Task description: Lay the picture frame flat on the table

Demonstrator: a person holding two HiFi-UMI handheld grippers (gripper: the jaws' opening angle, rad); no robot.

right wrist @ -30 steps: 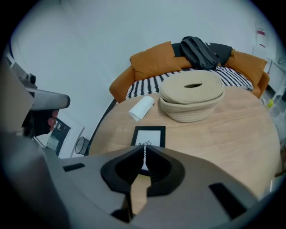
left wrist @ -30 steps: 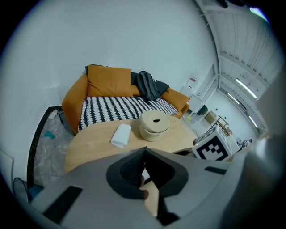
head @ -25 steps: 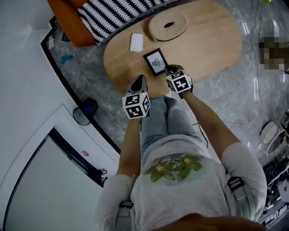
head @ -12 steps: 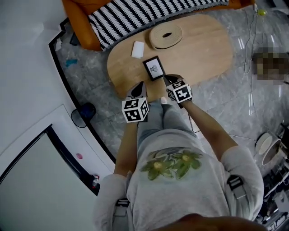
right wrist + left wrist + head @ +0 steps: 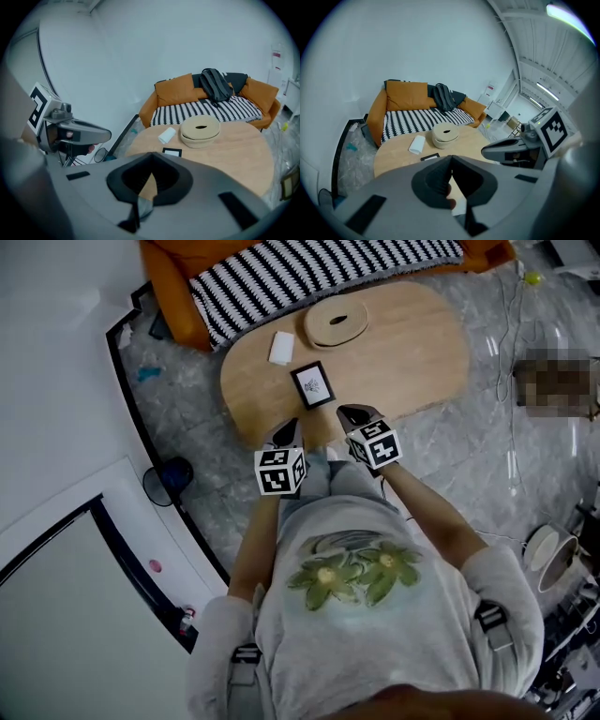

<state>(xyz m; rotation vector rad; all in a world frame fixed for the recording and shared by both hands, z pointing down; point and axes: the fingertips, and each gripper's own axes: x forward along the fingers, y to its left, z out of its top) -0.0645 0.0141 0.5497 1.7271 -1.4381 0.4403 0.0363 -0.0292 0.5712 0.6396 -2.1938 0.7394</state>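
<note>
Already pic frame lay flat on table; white item, round basket beyond. L gripper, R gripper near, jaws together, empty.

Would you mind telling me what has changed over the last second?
The right gripper has drawn back from the picture frame toward the person, and the left gripper slightly too. Both are shut and empty; nothing was gripped or released. The frame stays flat on the table.

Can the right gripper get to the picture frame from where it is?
Probably yes. The right gripper hangs near the table edge, only bare wood between it and the picture frame. Its shut jaws would need opening.
</note>
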